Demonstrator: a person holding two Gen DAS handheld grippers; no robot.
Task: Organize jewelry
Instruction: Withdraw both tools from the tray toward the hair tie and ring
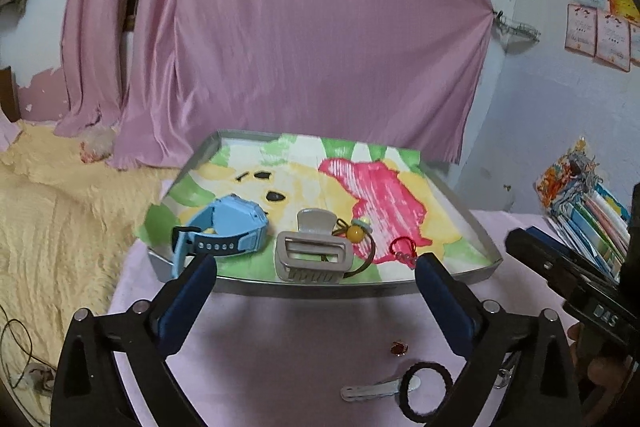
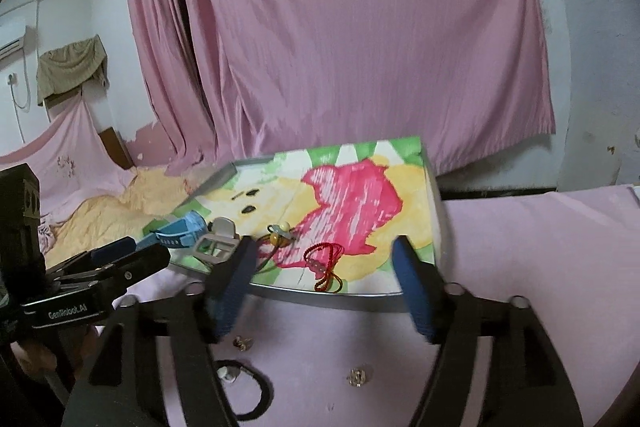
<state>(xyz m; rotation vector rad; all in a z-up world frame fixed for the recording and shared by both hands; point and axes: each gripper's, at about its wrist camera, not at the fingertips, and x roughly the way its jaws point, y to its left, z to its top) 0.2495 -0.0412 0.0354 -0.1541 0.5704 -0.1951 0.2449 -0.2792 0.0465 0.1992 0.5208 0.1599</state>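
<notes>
Both grippers, left [image 1: 316,277] and right [image 2: 324,263], gape empty; red bracelet [image 2: 325,263] at tray's [image 2: 320,297] 6 o'clock edge.

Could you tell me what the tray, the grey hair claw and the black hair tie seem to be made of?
Tray: looks like metal, with a dull grey sheen on its rim. Grey hair claw: probably moulded plastic, smooth and matte. Black hair tie: likely fabric-covered elastic, with a soft, fuzzy, unreflective surface.
</notes>
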